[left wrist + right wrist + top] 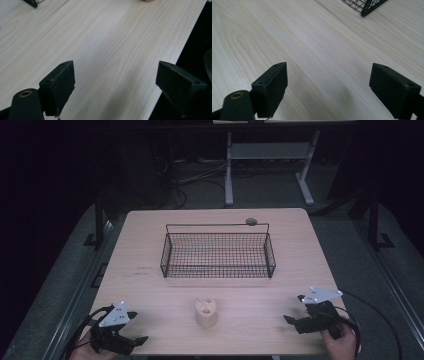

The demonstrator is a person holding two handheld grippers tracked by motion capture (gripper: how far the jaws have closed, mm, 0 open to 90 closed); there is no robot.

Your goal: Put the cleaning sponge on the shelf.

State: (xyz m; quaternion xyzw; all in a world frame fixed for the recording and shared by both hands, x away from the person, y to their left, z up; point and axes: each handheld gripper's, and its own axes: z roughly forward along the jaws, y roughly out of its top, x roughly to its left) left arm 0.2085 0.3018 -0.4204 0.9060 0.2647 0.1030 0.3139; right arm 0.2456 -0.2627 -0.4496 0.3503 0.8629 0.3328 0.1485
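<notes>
A pale, rounded object [206,312], perhaps a bread roll or a carved wooden piece with a hollowed top, stood on the wooden table [150,295] near its front edge, midway between the two hands and well apart from both. Behind it, toward the middle of the table, sat an empty black wire basket [218,251] with a thin handle bar along its far side.

The left claw [131,341] rested low at the front left corner, and the left gripper view showed its jaws spread wide over bare wood with nothing between them. The right claw [295,322] sat at the front right, and the right gripper view showed its jaws likewise wide apart and empty, with a corner of the basket farther off.

The object looked light and fairly stiff, though what it was made of could not be told; if bread, it would dent under a hard squeeze. Its rounded flanks seemed the best place to grip, pinched low across the narrower width, since the hollowed top offered little for the pads and a high grip might tip it.
</notes>
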